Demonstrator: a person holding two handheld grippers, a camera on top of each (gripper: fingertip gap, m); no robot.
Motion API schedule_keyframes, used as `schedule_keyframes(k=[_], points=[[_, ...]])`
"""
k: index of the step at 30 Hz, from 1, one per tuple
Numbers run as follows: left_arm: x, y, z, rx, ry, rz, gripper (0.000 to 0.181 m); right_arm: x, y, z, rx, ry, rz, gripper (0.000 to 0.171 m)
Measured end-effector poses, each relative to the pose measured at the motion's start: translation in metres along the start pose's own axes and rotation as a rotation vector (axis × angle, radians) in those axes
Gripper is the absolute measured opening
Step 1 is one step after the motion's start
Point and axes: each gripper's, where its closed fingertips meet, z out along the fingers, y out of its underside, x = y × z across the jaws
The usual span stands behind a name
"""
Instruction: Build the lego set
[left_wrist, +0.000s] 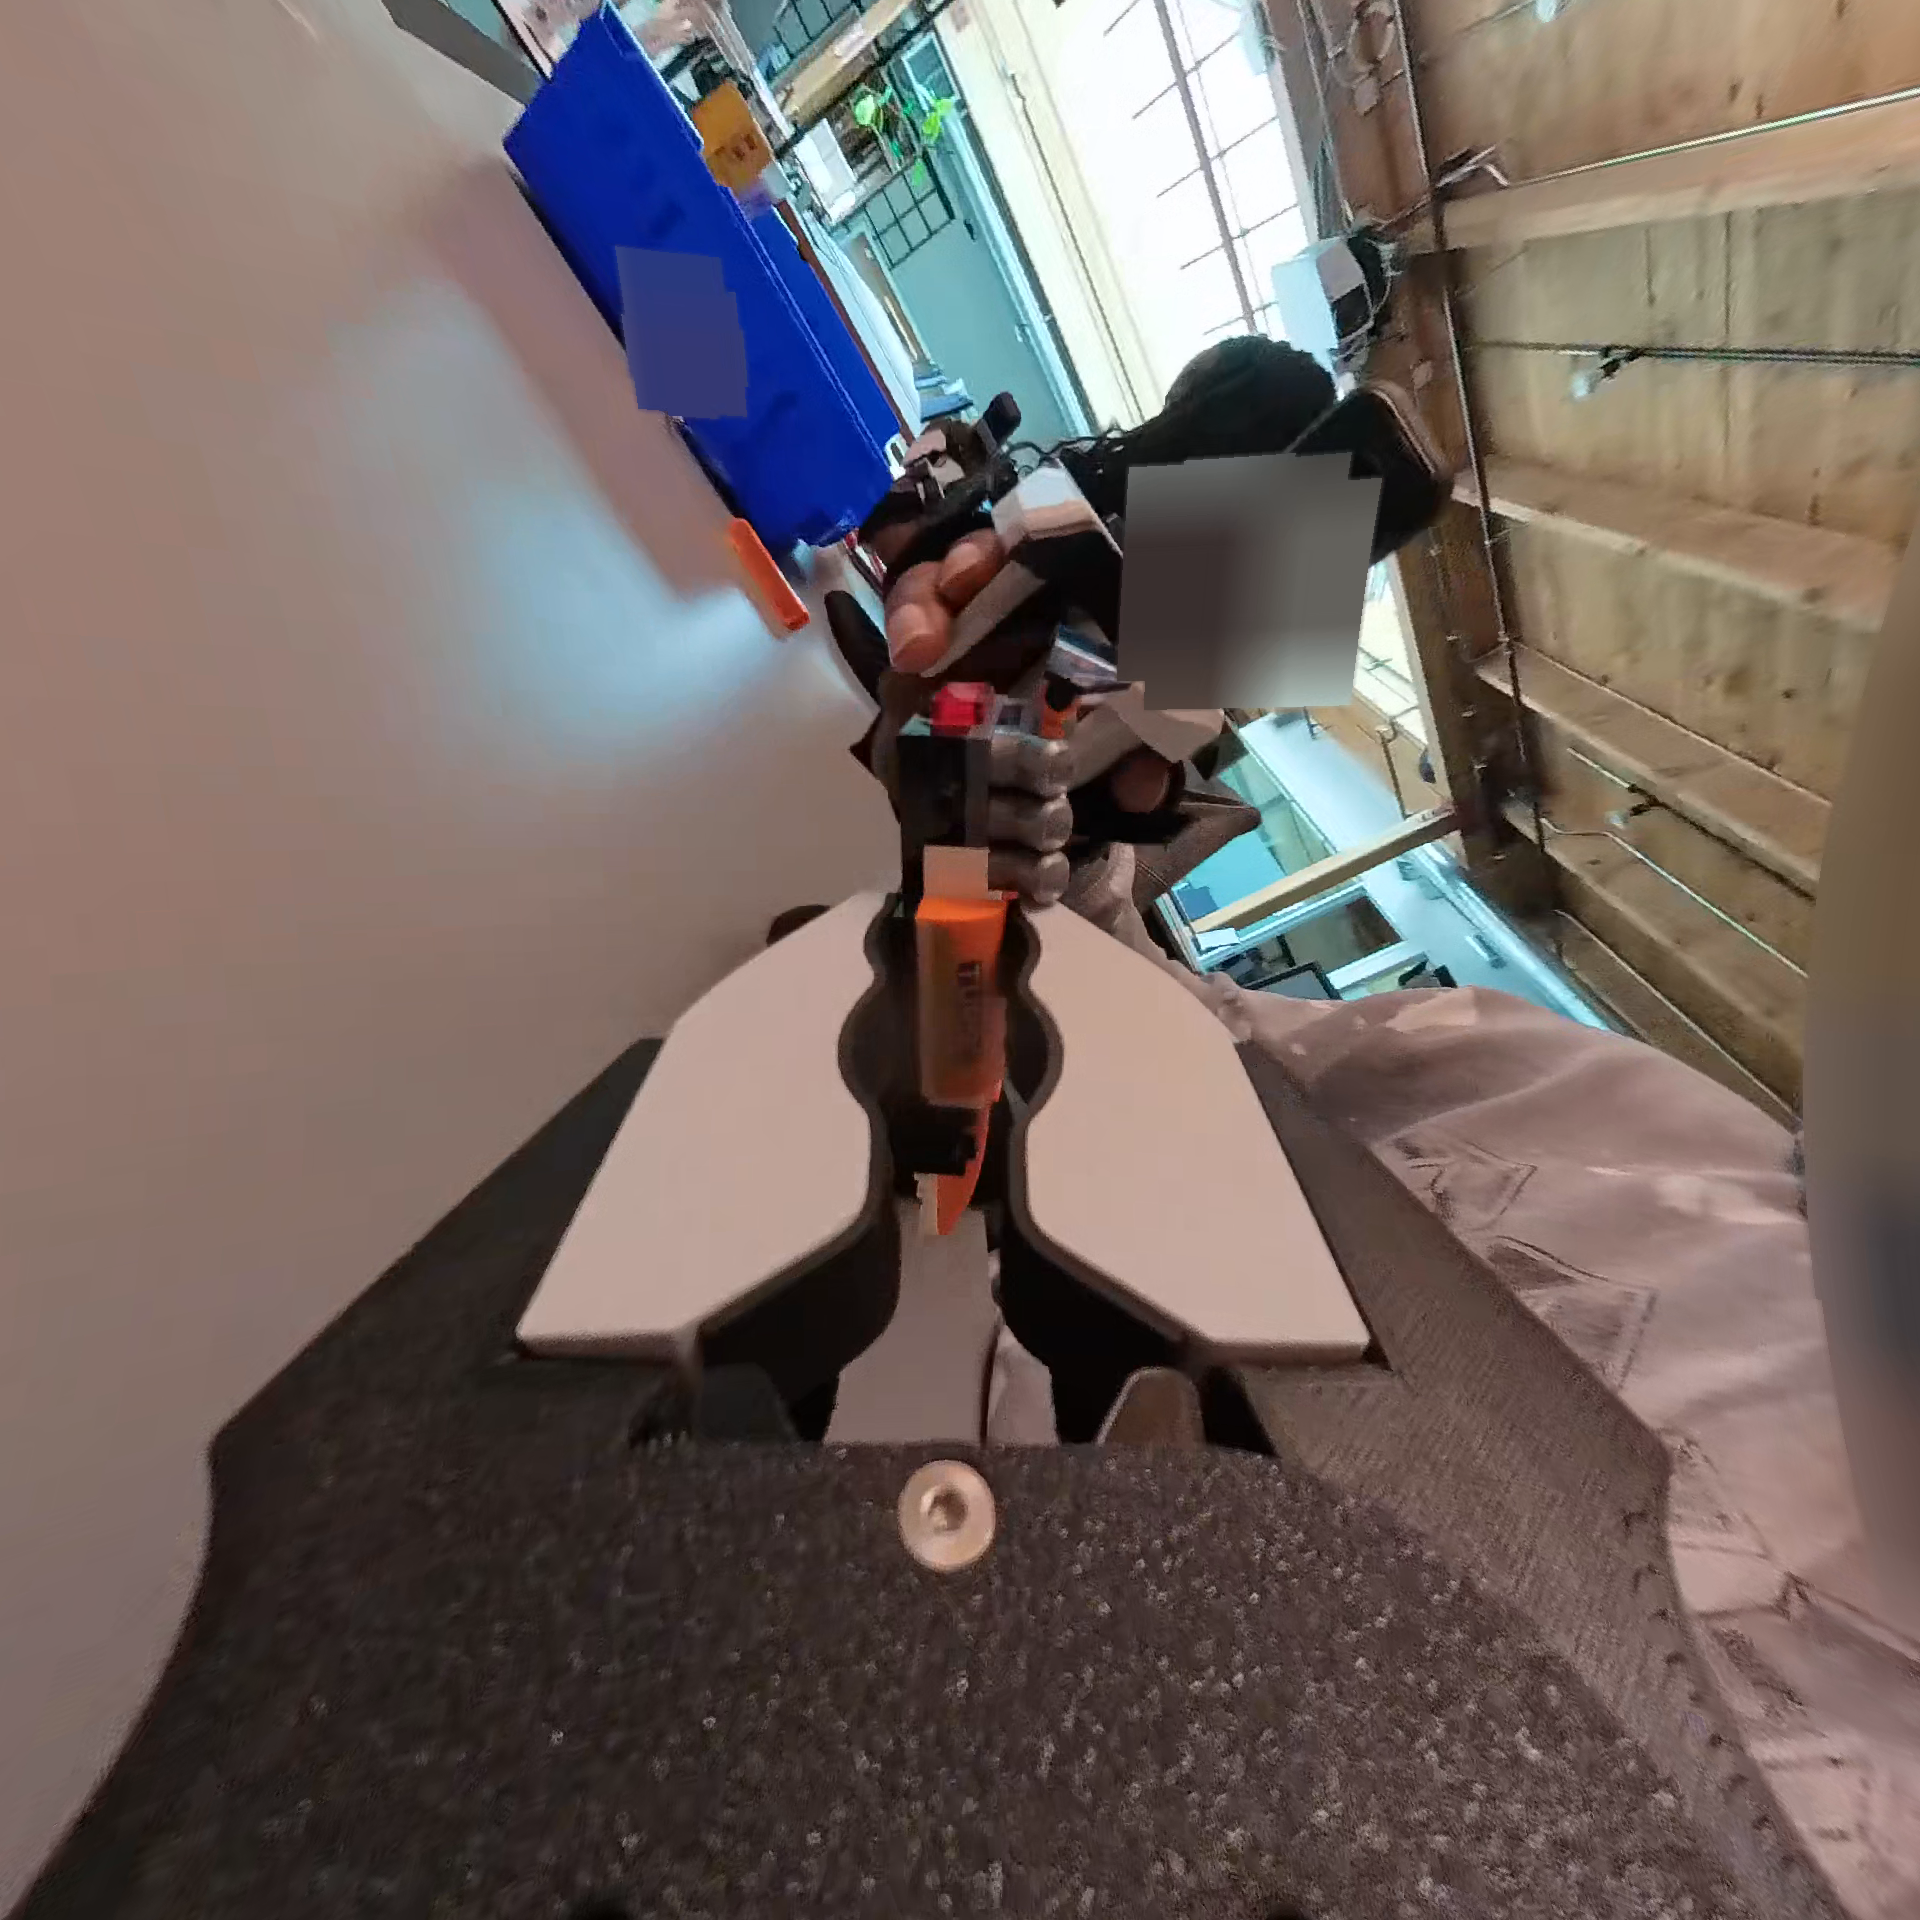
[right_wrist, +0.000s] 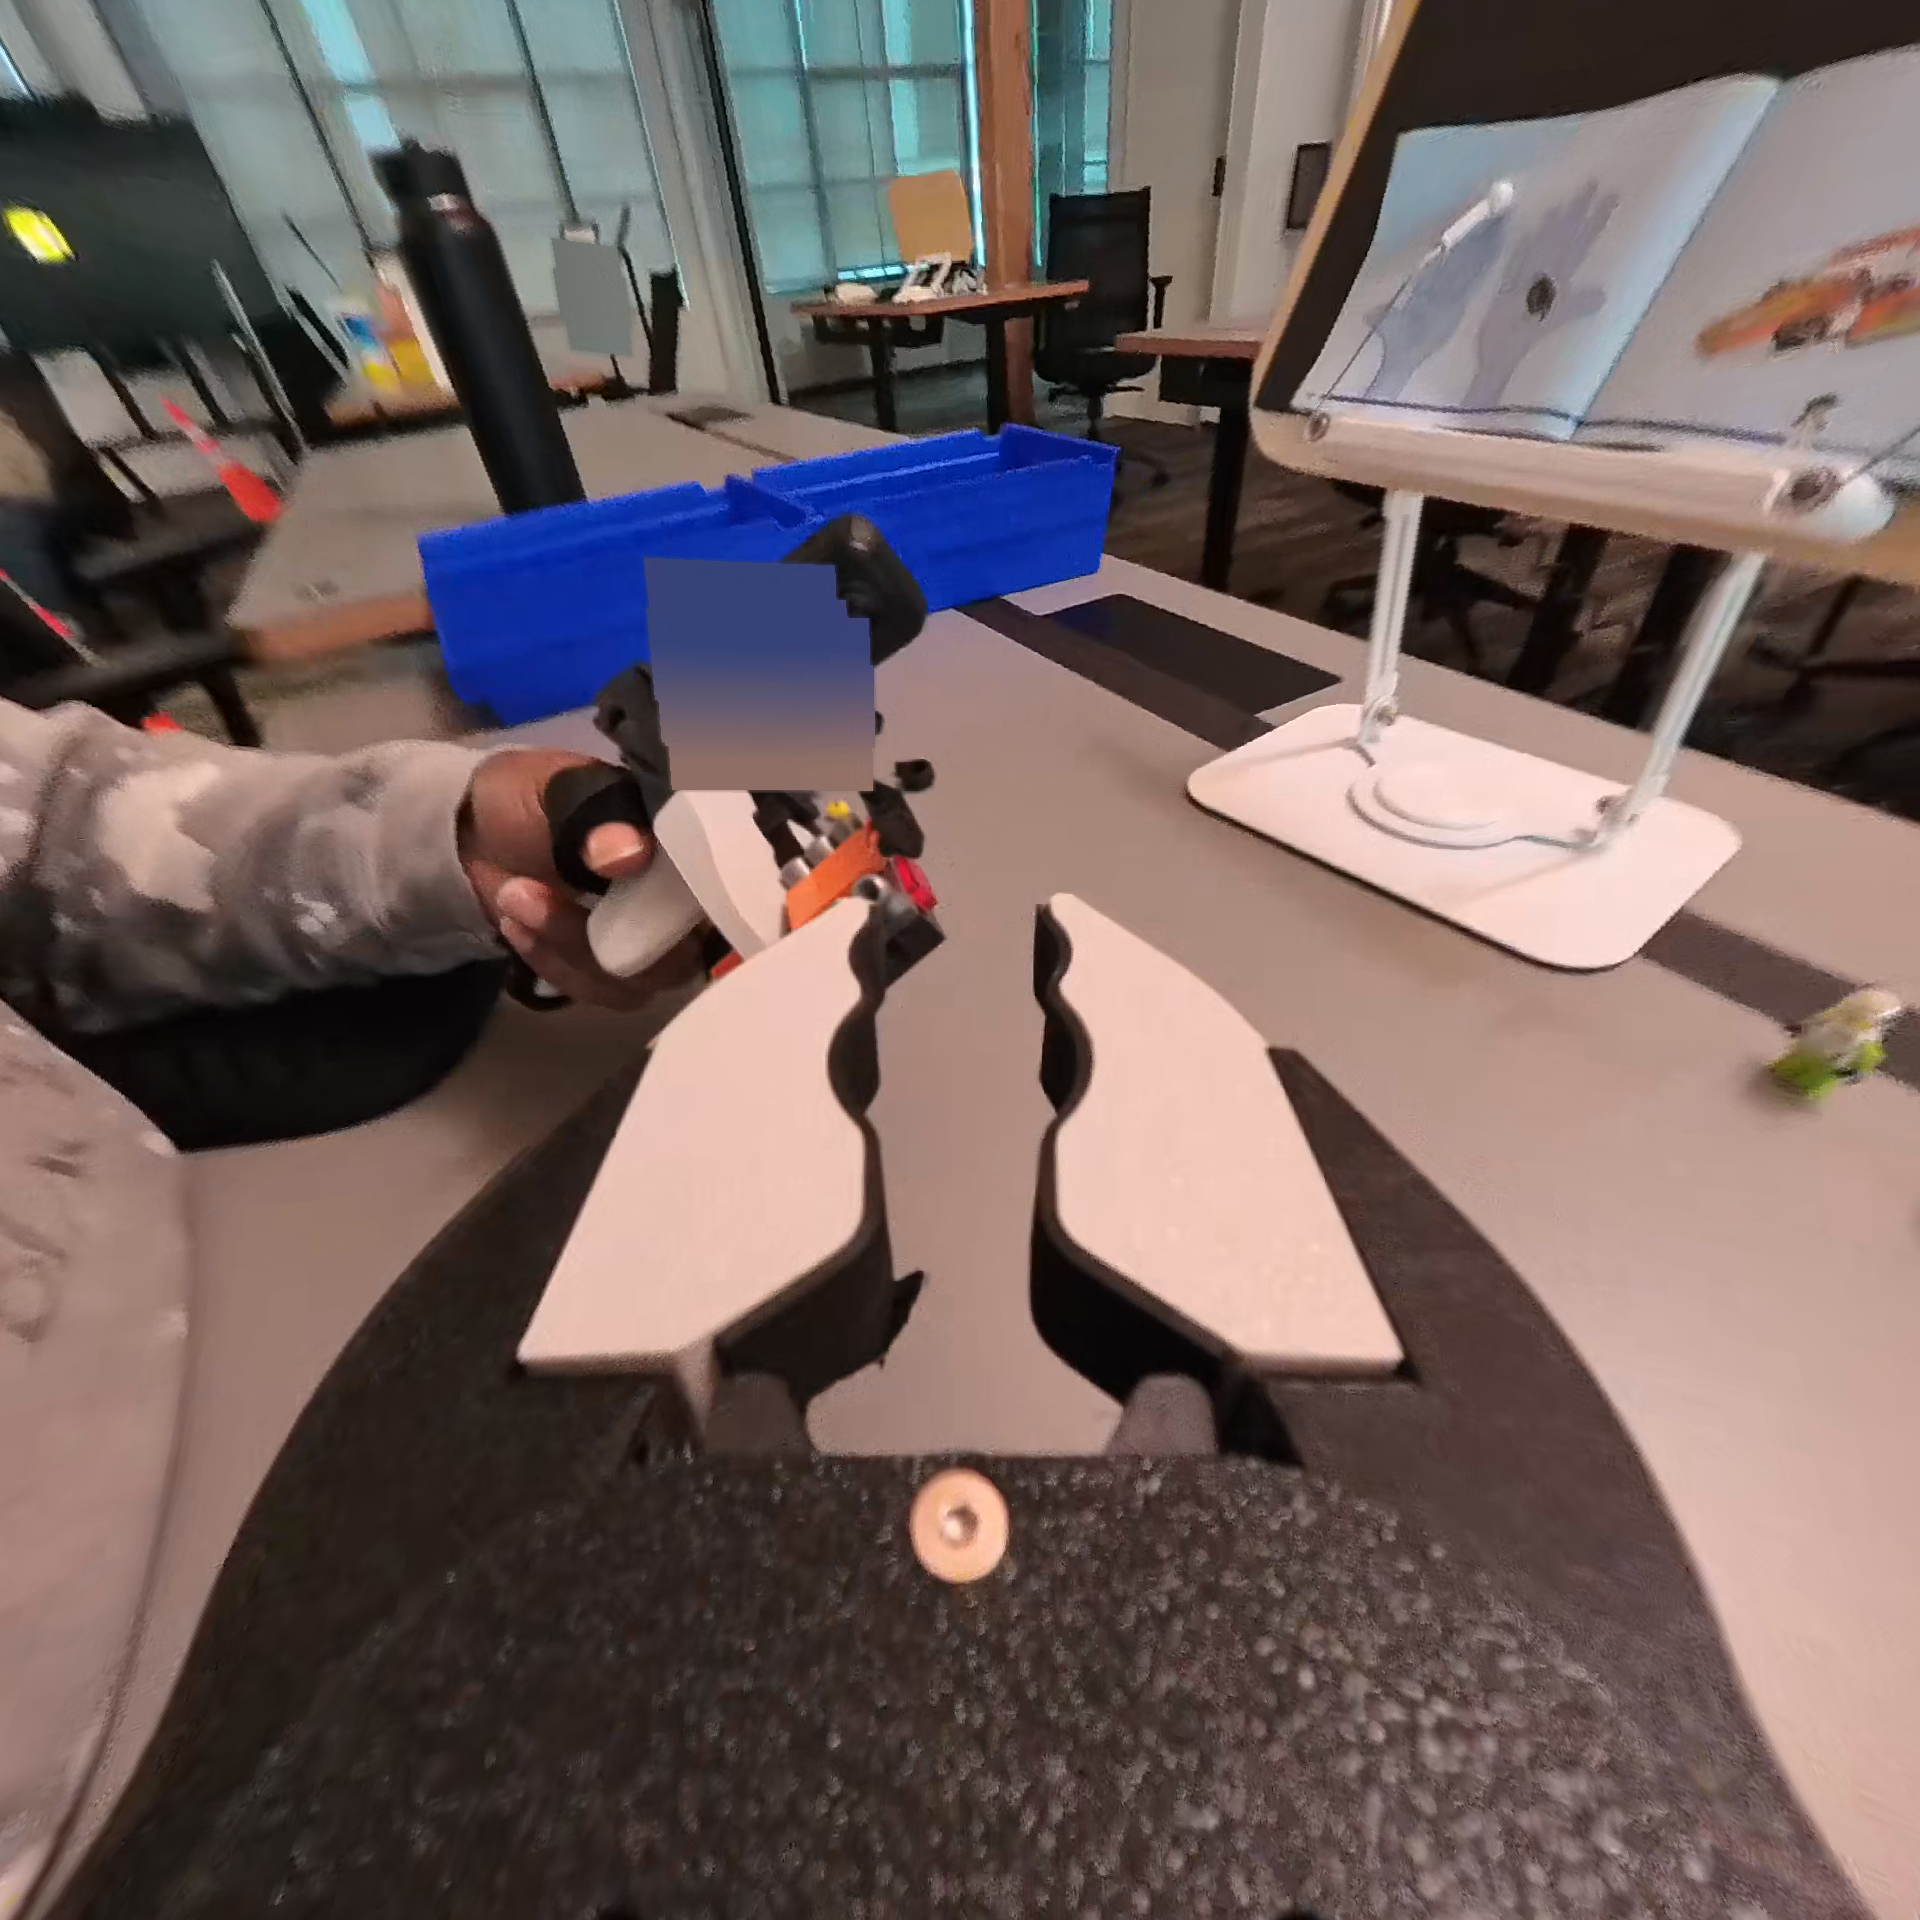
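Note:
My left gripper (left_wrist: 951, 914) is shut on an orange, black and grey lego model (left_wrist: 961, 997), held up off the table with the view rolled sideways. The model's black and red end (left_wrist: 951, 769) sticks out past the fingertips. In the right wrist view the same model (right_wrist: 862, 883) shows in the other gripper, held by a hand (right_wrist: 561, 862). My right gripper (right_wrist: 951, 914) is open and empty, its left fingertip (right_wrist: 831, 925) close beside the model, above the grey table (right_wrist: 1351, 1143).
Blue bins (right_wrist: 769, 561) stand at the table's far side, and also show in the left wrist view (left_wrist: 686, 301). An orange piece (left_wrist: 767, 577) lies by them. An open instruction booklet on a white stand (right_wrist: 1600, 343) is at the right. A small green lego piece (right_wrist: 1834, 1044) lies far right.

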Motion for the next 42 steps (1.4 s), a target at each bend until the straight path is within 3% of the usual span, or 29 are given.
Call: schedule_keyframes(k=[5, 11, 18, 21, 31, 42], points=[[-0.006, 0.008, 0.005, -0.030, -0.022, -0.010, 0.017, -0.016, 0.000, 0.010, -0.036, -0.094, 0.004, 0.022], [-0.011, 0.015, 0.008, -0.073, -0.077, 0.052, 0.017, -0.018, 0.013, 0.024, -0.144, -0.055, -0.122, 0.007], [-0.017, 0.022, 0.008, -0.138, -0.168, 0.208, 0.017, -0.018, 0.022, 0.020, -0.231, -0.212, 0.371, 0.004], [-0.018, 0.025, 0.009, -0.161, -0.187, 0.250, 0.017, -0.020, 0.024, 0.016, -0.242, -0.252, 0.445, 0.003], [-0.019, 0.029, 0.012, -0.173, -0.182, 0.236, 0.017, -0.021, 0.029, 0.011, -0.241, -0.193, 0.361, 0.005], [-0.020, 0.031, 0.012, -0.175, -0.145, 0.142, 0.017, -0.020, 0.032, 0.011, -0.270, -0.088, 0.061, 0.002]])
